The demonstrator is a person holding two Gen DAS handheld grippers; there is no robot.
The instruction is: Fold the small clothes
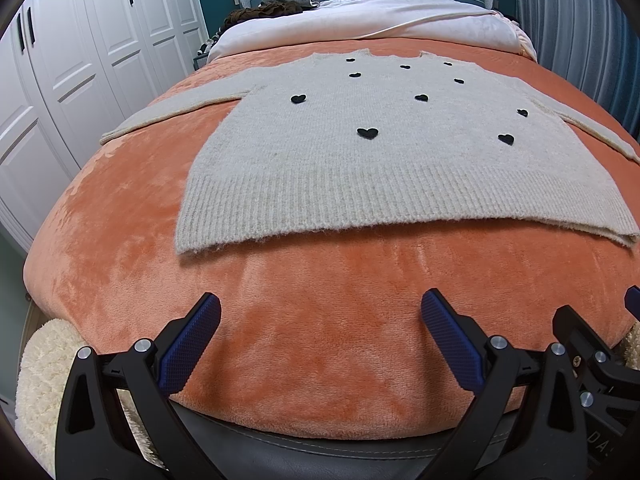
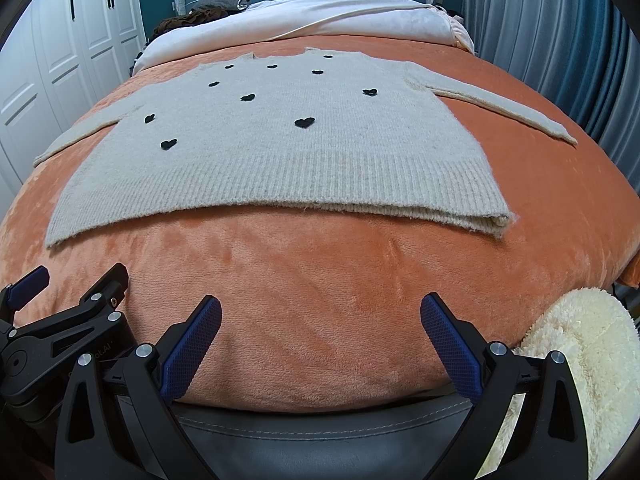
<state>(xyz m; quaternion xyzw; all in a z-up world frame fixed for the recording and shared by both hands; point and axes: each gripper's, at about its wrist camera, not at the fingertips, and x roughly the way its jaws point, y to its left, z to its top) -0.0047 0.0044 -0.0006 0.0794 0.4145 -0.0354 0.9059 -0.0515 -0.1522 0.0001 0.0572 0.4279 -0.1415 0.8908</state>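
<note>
A cream knitted sweater [image 1: 360,160] with small black hearts lies flat and spread out on the orange blanket [image 1: 320,320], both sleeves stretched sideways, ribbed hem nearest me. It also shows in the right wrist view [image 2: 288,160]. My left gripper [image 1: 320,308] is open and empty, hovering over the blanket's near edge, short of the hem. My right gripper [image 2: 320,308] is open and empty, beside the left one, also short of the hem. The right gripper's edge shows in the left wrist view [image 1: 632,300], and the left gripper's in the right wrist view [image 2: 28,280].
White pillows and bedding [image 1: 380,20] with dark clothes [image 1: 272,8] lie at the bed's head. White wardrobe doors [image 1: 80,60] stand left, grey curtains [image 2: 580,40] right. Fluffy cream cushions [image 2: 580,340] sit at the bed's foot, above a dark leather edge [image 1: 320,452].
</note>
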